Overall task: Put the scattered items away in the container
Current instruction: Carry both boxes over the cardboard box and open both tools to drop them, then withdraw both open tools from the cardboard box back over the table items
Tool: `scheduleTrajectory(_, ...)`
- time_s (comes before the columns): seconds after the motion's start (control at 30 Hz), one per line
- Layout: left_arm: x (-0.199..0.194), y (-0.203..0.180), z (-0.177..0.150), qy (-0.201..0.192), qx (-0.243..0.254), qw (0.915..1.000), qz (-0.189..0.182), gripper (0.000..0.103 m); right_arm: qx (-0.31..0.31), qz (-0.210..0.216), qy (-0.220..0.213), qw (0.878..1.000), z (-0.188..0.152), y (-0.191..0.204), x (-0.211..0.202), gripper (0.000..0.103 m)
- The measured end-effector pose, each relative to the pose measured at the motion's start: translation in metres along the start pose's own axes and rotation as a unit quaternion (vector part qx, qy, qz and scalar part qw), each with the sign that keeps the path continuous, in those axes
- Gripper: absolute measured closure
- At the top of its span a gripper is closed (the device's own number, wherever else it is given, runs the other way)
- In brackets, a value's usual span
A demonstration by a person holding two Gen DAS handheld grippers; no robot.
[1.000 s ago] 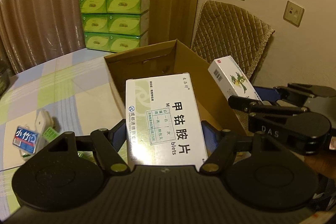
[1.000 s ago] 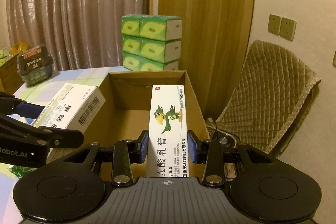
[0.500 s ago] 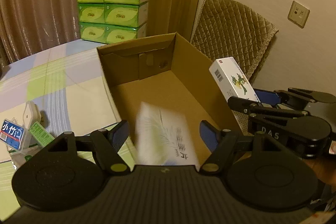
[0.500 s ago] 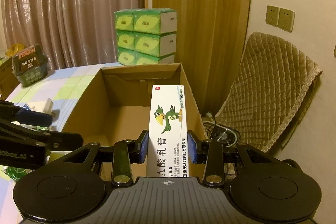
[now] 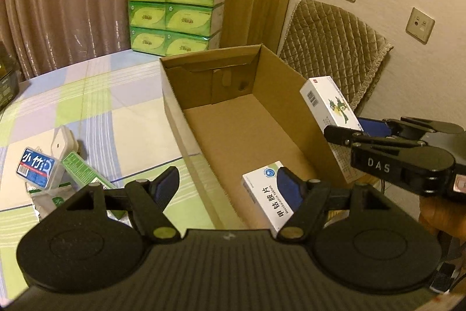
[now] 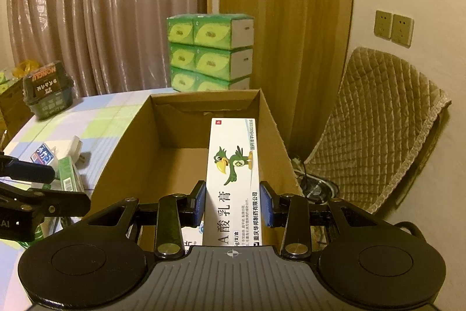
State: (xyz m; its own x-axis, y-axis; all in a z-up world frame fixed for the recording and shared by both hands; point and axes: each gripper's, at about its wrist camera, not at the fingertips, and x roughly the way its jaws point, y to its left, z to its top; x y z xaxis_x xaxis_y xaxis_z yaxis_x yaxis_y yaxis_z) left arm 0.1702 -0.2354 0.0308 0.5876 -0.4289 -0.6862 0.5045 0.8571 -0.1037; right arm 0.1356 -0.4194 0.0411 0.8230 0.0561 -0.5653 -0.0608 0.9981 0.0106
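A brown cardboard carton (image 5: pixel 180 112) stands open on the checked tablecloth. A white tablet box (image 5: pixel 262 194) lies flat on its floor at the near end. Above the carton's near left wall my left gripper (image 5: pixel 227 182) is open, with nothing between its blue pads. My right gripper (image 6: pixel 233 203) is shut on a long white cream box with a green bird (image 6: pixel 233 165), held over the carton's right side (image 6: pixel 273 136). In the left wrist view that gripper (image 5: pixel 343 133) and its box (image 5: pixel 329 104) sit at the carton's right wall. A blue-labelled pack (image 5: pixel 36 168), a green pack (image 5: pixel 81 168) and a white item (image 5: pixel 61 142) lie left of the carton.
Green tissue packs (image 5: pixel 174 16) are stacked behind the table. A chair with a quilted cover (image 5: pixel 335 54) stands right of the carton. A dark green basket (image 6: pixel 46 95) sits at the table's far left. A hand (image 5: pixel 437 212) holds the right gripper.
My left gripper let go of the white tablet box, which dropped and now lies on the carton floor. The right gripper keeps its hold on the cream box without moving.
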Motion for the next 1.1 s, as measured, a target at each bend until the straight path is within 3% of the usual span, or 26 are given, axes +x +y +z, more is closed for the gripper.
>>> scheduleTrajectory(0.17,-0.004,0.005,-0.003,-0.003,-0.006,1.0000,0.003,0.033,0.002,0.002,-0.017,1.000,0.002,0.001,0.000,0.067)
scheduleTrajectory(0.23,-0.006,0.007,-0.005,-0.003,-0.008,1.0000,0.004,0.033,0.004,0.000,-0.031,1.000,0.002,0.001,-0.002,0.051)
scheduleTrajectory(0.27,-0.007,0.007,-0.006,-0.004,-0.009,0.9999,0.005,0.033,0.006,0.000,-0.033,0.999,0.003,0.001,-0.003,0.032)
scheduleTrajectory(0.3,-0.008,0.009,-0.008,-0.004,-0.010,0.9999,0.005,0.033,0.006,0.003,-0.036,0.999,0.003,0.001,-0.003,0.029)
scheduleTrajectory(1.1,-0.052,0.057,-0.059,0.007,-0.061,0.9969,0.050,0.029,-0.036,0.031,-0.036,0.998,-0.021,0.051,-0.041,0.028)
